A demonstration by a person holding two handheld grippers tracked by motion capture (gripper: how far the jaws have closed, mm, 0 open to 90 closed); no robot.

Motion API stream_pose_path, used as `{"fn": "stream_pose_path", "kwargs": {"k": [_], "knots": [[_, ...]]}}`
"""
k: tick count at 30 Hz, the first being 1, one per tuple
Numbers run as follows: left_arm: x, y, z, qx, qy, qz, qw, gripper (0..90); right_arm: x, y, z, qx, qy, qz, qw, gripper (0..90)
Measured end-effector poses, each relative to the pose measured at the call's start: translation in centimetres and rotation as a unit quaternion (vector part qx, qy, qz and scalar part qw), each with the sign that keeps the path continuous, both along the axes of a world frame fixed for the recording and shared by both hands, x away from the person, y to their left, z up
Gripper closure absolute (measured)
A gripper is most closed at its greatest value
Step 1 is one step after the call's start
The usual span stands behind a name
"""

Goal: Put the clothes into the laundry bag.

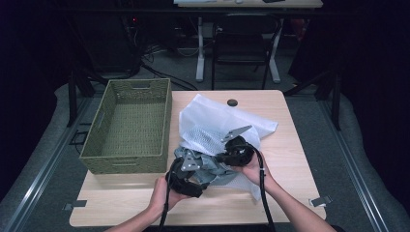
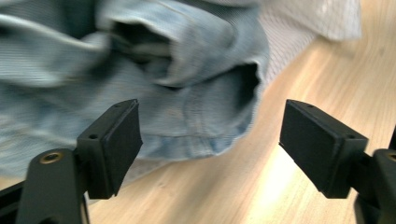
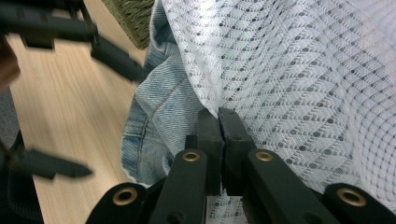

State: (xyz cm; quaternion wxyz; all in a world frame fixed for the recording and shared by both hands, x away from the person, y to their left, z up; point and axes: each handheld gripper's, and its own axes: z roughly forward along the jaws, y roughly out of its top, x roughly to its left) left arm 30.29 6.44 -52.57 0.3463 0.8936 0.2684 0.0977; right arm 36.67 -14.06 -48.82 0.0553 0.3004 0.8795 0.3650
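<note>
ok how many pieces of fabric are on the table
2 that I can tell: a white mesh cloth spread right of the green basket, and a denim garment bunched at its near edge, partly under it. More could be hidden beneath.

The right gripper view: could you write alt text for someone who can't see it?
Two black jaws of the right gripper stand pressed together at the edge of a white mesh cloth that overlaps a piece of light blue denim. To the left lie the wooden table and the blurred, open left gripper; a green woven basket shows at top.
</note>
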Motion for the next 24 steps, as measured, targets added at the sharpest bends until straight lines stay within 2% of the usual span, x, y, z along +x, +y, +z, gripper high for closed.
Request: {"fn": "stream_pose_path", "kwargs": {"k": [1,3,5,6,7,8,9,10,11,12,13,15,16,17,18,19,20,21,22,23,24], "knots": [[0.0,-0.4,-0.3,0.006,0.003,-0.001,1.0,20.2,0.0,0.0,0.0,0.001,0.003,-0.003,1.0,88.9],[-0.1,-1.2,-0.9,0.016,-0.006,-0.01,0.9998,22.9,0.0,-0.1,0.0,0.001,0.005,-0.003,1.0,89.0],[0.0,-2.6,-2.0,0.028,-0.029,-0.004,0.9992,35.2,0.0,-0.1,-0.1,0.005,0.007,-0.006,0.9999,89.0],[0.1,-2.9,-2.3,0.029,-0.039,-0.004,0.9988,44.2,0.1,-0.1,-0.1,0.006,0.009,-0.005,0.9999,89.0],[0.1,-2.9,-2.3,0.029,-0.039,-0.004,0.9988,51.5,0.1,-0.1,-0.1,0.007,0.01,-0.006,0.9999,89.0],[0.2,-3.2,-2.6,0.031,-0.051,-0.001,0.9982,60.5,0.1,-0.1,-0.1,0.007,0.011,-0.006,0.9999,89.1],[0.4,-3.5,-2.9,0.032,-0.056,-0.003,0.9979,60.5,0.1,-0.1,-0.1,0.007,0.011,-0.006,0.9999,89.1],[1.0,-4.0,-3.3,0.019,-0.061,0.006,0.9979,73.6,0.0,-0.1,-0.1,0.012,0.015,-0.002,0.9998,89.2],[1.0,-4.0,-3.3,0.019,-0.061,0.006,0.9979,78.5,-0.1,-0.1,0.0,0.014,0.015,-0.001,0.9998,89.2],[1.5,-4.3,-3.2,0.0,-0.063,0.016,0.9979,81.7,-0.2,-0.2,0.2,0.021,0.017,0.0,0.9996,89.3],[1.7,-4.4,-3.2,-0.006,-0.074,0.023,0.997,83.8,-0.2,-0.3,0.3,0.027,0.018,0.001,0.9995,89.3],[2.0,-4.5,-3.0,-0.013,-0.079,0.028,0.9964,86.4,-0.3,-0.3,0.5,0.029,0.016,0.001,0.9994,89.4],[2.7,-4.6,-2.6,-0.034,-0.079,0.045,0.9953,86.7,-0.3,-0.6,0.9,0.044,0.021,0.0,0.9988,89.4],[3.1,-4.7,-2.4,-0.048,-0.083,0.056,0.9938,86.9,-0.3,-0.7,1.1,0.046,0.019,-0.001,0.9988,89.4],[3.4,-4.8,-2.1,-0.057,-0.087,0.066,0.9924,87.0,-0.4,-0.9,1.3,0.052,0.018,-0.003,0.9985,89.3],[3.4,-4.8,-2.1,-0.057,-0.087,0.066,0.9924,87.0,-0.4,-1.1,1.6,0.061,0.019,-0.006,0.9979,89.4],[4.2,-5.0,-1.6,-0.083,-0.096,0.09,0.9879,87.0,-0.5,-1.2,1.9,0.063,0.018,-0.007,0.9978,89.4],[4.2,-5.0,-1.6,-0.083,-0.096,0.09,0.9879,87.0,-0.5,-1.5,2.2,0.069,0.014,-0.01,0.9974,89.4],[4.9,-5.2,-1.3,-0.103,-0.103,0.112,0.9831,87.1,-0.5,-1.7,2.4,0.075,0.015,-0.012,0.997,89.4],[4.9,-5.2,-1.3,-0.103,-0.103,0.112,0.9831,87.1,-0.5,-1.7,2.4,0.075,0.015,-0.012,0.997,89.4],[5.3,-5.3,-1.2,-0.112,-0.102,0.12,0.9812,87.1,-0.5,-1.9,2.7,0.074,0.012,-0.017,0.9971,89.4]]}}
